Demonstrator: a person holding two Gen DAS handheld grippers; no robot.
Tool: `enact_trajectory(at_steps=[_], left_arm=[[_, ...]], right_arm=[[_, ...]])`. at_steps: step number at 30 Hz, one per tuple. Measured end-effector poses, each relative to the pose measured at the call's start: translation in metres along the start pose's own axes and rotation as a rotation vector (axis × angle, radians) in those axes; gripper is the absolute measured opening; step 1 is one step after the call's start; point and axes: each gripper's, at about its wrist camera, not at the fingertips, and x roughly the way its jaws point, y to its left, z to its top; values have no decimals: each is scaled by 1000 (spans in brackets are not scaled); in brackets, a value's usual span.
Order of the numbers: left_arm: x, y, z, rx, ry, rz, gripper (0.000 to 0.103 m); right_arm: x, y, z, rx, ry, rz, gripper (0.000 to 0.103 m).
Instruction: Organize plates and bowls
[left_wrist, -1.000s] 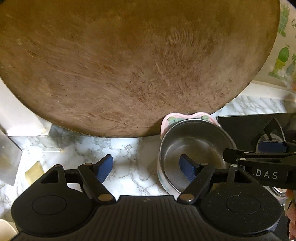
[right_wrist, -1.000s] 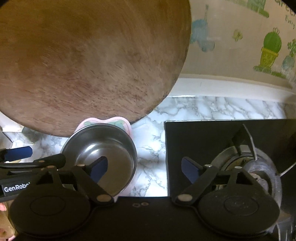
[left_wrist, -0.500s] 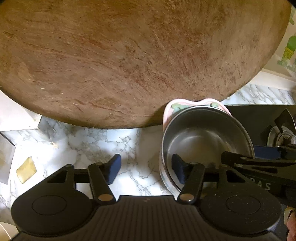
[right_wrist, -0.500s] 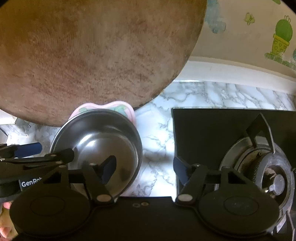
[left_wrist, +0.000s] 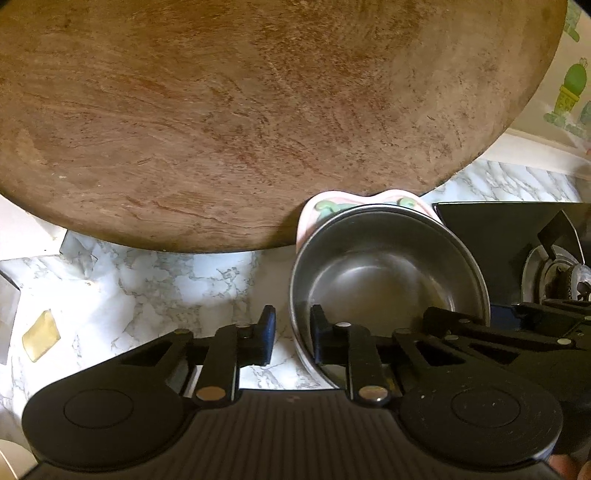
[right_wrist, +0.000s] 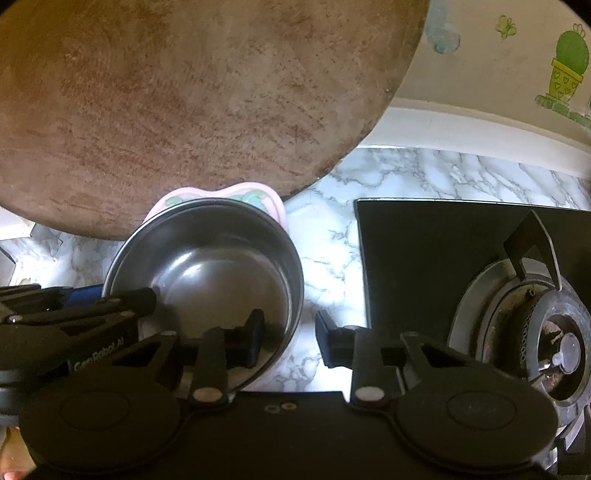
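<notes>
1. The left gripper (left_wrist: 292, 338) has narrowed around the steel bowl's (left_wrist: 388, 273) left rim: one finger inside, one outside.
2. The right gripper (right_wrist: 289, 341) straddles the bowl's right rim likewise, gaps remaining.
3. The bowl sits on a pink plate (right_wrist: 258, 197).

The left gripper (left_wrist: 293, 338) is low and level, and its two fingers stand close together with only a narrow gap; one finger is on each side of the rim of the steel bowl (left_wrist: 388, 273). The right gripper (right_wrist: 290, 341) is beside it at the same height, its fingers also narrowly apart, straddling the opposite rim. If the pads press the metal, I cannot tell.
</notes>
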Motion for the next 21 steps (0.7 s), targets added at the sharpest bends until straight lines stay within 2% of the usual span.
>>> enact_trajectory(at_steps=[5,13,21], left_arm=[[-3,0,-1,-18,3,-14,11],[-12,2,-11,-25,11,-22,10],[-42,1,-18,-12,-12,-26,10]], right_arm=[[-1,-1,-2,17,-4,20,21],[-8,2,-8,4,-5,9,19],[-33,8,-15,-12,-29,4,19]])
